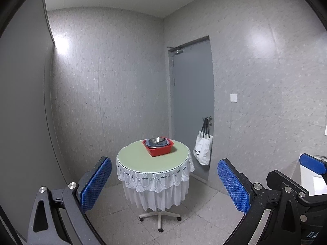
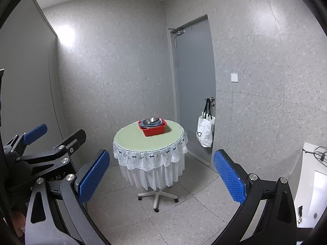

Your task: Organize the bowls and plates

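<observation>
Standing well back from the round desk, the person holds both tools out at about the same height, and neither has anything in it. The left hand-held gripper has its blue pads spread wide apart, framing the desk between them; the right hand-held gripper is spread just as wide and is equally empty. In the right wrist view the left tool also shows at the near left edge.

On the far side of the desk top, towards the door, sits a red tub. Nested in it are what look like a bluish dish and a shiny metal bowl on top; from this far off I cannot tell how many pieces are stacked or exactly what each one is. A white tote bag hangs from the door handle to the right, and a white surface with cables lies at the near right.

To my eye the sorting has not yet begun: this is the approach. The next move, I would judge, calls for closing the gap to the desk, then bringing one gripper down over the rim of the top bowl with its pads either side, while the other steadies the tub.
</observation>
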`<state>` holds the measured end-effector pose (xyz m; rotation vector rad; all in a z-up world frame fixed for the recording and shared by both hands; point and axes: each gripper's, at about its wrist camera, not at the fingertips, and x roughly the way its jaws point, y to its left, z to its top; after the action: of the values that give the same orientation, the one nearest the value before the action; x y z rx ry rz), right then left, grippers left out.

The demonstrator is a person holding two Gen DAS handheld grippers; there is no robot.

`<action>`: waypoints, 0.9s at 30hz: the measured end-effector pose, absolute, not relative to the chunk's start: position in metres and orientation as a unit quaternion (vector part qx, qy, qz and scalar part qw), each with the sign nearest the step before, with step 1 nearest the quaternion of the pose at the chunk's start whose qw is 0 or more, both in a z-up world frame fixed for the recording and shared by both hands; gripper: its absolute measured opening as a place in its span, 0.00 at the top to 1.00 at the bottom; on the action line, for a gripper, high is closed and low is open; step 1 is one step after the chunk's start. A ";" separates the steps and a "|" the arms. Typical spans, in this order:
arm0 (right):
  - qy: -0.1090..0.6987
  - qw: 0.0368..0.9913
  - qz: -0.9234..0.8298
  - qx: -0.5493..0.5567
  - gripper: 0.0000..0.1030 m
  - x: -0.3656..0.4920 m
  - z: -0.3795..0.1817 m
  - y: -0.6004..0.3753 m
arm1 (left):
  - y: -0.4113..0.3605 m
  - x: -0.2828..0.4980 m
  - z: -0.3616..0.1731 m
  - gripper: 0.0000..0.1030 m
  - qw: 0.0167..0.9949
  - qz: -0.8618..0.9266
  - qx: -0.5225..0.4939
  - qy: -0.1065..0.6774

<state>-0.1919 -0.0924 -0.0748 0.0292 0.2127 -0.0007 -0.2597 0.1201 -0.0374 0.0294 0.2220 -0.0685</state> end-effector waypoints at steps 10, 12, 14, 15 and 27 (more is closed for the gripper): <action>0.100 0.995 -0.006 0.013 0.00 -0.215 -0.075 -0.092 | 0.124 -0.276 -0.041 0.00 0.993 -0.036 0.010 0.109; 0.099 0.995 -0.006 0.012 0.00 -0.218 -0.076 -0.090 | 0.125 -0.272 -0.038 0.00 0.993 -0.035 0.009 0.109; 0.099 0.995 -0.004 0.012 0.00 -0.218 -0.075 -0.090 | 0.128 -0.271 -0.037 0.00 0.993 -0.035 0.009 0.109; 0.099 0.995 -0.005 0.011 0.00 -0.219 -0.075 -0.089 | 0.129 -0.271 -0.037 0.00 0.993 -0.036 0.009 0.109; 0.096 0.995 -0.002 0.011 0.00 -0.217 -0.073 -0.087 | 0.135 -0.265 -0.031 0.00 0.994 -0.037 0.010 0.105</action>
<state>-0.2170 -0.0865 -0.0730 0.0217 0.1915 -0.0033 -0.2645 0.1353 -0.0311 0.0210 0.2106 -0.0733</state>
